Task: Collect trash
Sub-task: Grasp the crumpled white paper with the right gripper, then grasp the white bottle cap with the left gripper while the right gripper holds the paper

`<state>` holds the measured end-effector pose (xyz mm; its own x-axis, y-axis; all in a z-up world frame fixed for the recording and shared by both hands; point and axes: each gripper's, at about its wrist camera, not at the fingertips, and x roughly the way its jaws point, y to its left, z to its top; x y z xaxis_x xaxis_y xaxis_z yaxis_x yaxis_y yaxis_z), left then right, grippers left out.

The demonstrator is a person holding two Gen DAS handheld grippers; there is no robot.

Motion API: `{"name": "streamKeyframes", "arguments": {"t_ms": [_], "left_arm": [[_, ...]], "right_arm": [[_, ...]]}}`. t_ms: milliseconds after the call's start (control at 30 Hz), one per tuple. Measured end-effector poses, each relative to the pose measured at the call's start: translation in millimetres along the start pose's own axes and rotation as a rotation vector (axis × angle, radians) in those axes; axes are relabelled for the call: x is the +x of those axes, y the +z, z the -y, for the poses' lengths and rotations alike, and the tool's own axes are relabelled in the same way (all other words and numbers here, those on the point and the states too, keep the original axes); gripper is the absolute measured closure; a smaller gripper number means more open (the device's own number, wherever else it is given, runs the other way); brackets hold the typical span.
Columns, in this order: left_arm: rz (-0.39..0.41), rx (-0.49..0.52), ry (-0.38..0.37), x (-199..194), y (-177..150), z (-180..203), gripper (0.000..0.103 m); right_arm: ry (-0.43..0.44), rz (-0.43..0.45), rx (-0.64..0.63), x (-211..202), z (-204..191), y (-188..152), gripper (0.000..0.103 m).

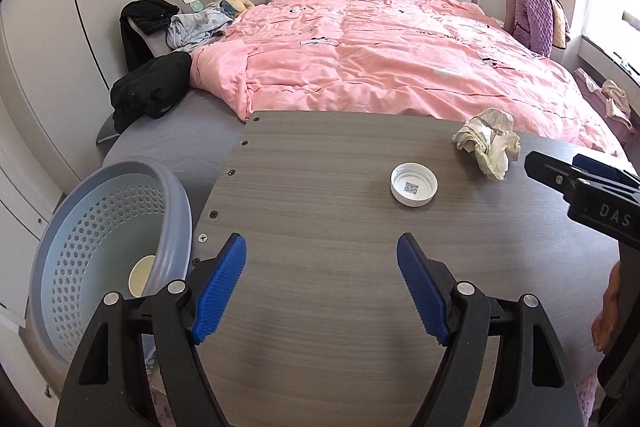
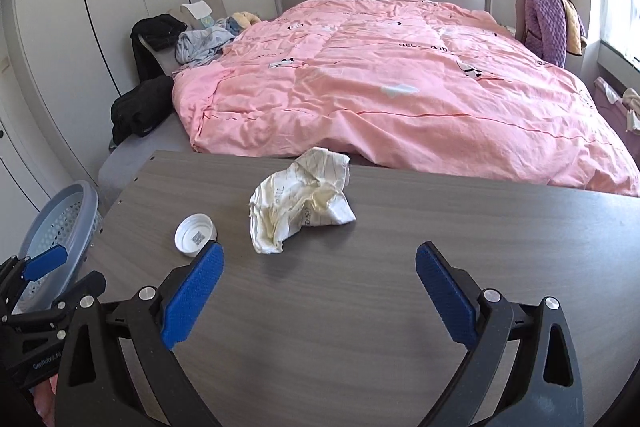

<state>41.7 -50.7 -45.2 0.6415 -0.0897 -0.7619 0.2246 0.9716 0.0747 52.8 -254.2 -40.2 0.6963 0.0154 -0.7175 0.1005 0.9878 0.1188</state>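
A white bottle cap (image 1: 414,184) lies open side up on the grey wood-grain table (image 1: 312,163). Beyond it, near the table's far edge, lies a crumpled sheet of paper (image 1: 488,143). My left gripper (image 1: 322,247) hangs open over the table, short of the cap, with nothing between its blue pads. In the right wrist view the crumpled paper (image 2: 300,207) lies just ahead of my right gripper (image 2: 320,255), which is open and holds nothing. The cap (image 2: 196,235) sits beside its left fingertip. The right gripper (image 1: 554,159) also shows at the right edge of the left wrist view.
A pale blue perforated basket (image 1: 100,227) stands left of the table with a paper cup (image 1: 142,275) inside. Behind the table is a bed with a pink quilt (image 1: 380,59); dark clothes (image 1: 148,91) are piled at its left. My left gripper (image 2: 68,273) shows beside the basket (image 2: 60,219).
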Motion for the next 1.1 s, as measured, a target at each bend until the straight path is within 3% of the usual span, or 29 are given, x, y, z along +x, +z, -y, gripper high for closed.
{"name": "streamKeyframes", "arguments": {"t_ms": [167, 533, 600, 667, 767, 1100], "left_arm": [[-0.004, 0.003, 0.004, 6.5, 2.9, 1.5, 0.028], [-0.022, -0.021, 0.011, 16.8, 4.0, -7.2, 0.028], [-0.024, -0.026, 0.009, 18.1, 4.0, -8.3, 0.028], [-0.024, -0.03, 0.008, 18.7, 4.3, -9.3, 0.028], [-0.025, -0.031, 0.005, 19.4, 4.6, -9.7, 0.028], [-0.04, -0.028, -0.043, 26.8, 10.2, 1.6, 0.028]], "right_arm": [[0.011, -0.031, -0.039, 25.0, -8.0, 21.7, 0.007], [-0.071, -0.119, -0.073, 73.5, -21.3, 36.4, 0.008], [-0.069, -0.132, -0.067, 78.7, -20.9, 35.1, 0.011], [-0.063, -0.151, -0.059, 82.8, -19.8, 33.2, 0.031], [-0.05, -0.142, -0.047, 80.9, -16.7, 30.1, 0.04], [0.001, -0.096, 0.018, 38.6, 2.7, 5.9, 0.045]]}}
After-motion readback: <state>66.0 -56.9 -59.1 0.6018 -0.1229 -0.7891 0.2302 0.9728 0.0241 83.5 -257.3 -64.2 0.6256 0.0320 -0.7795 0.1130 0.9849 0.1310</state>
